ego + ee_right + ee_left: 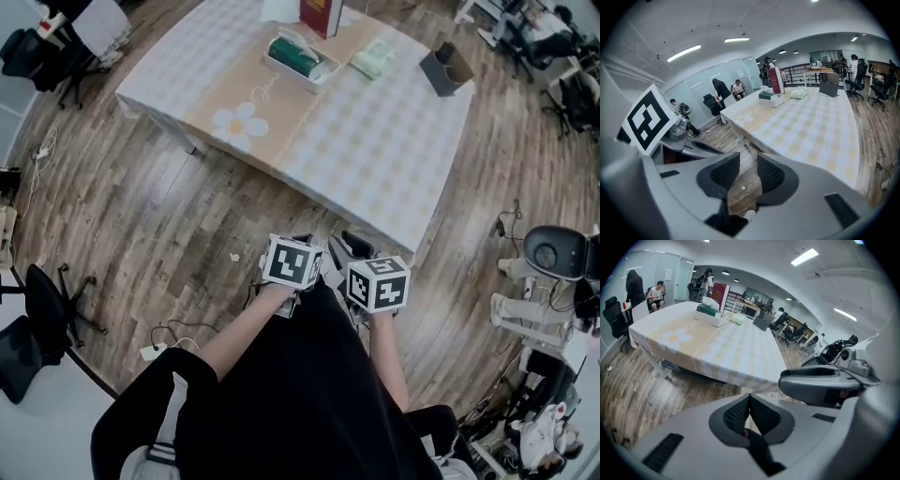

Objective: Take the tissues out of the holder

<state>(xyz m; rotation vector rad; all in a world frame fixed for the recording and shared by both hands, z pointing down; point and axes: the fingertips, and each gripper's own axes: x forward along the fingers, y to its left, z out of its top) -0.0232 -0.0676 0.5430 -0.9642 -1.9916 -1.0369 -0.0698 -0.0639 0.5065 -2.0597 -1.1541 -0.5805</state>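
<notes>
Wood floor (178,225) below, open office around. My left gripper (749,398): jaws shut, tips touching, nothing between. My right gripper (748,165): jaws slightly apart, empty, only floor shows through the gap. I hold both side by side, short of the table (375,159) edge. It has a checked cloth with one flower print (239,123). On the far side of the table sits one white holder (281,66) with one dark green tissue pack (296,53) lying inside, well apart from both grippers. Around it: one red book (322,14) upright just behind, one pale green pack (373,58) beside, one grey box (446,68) further right.
</notes>
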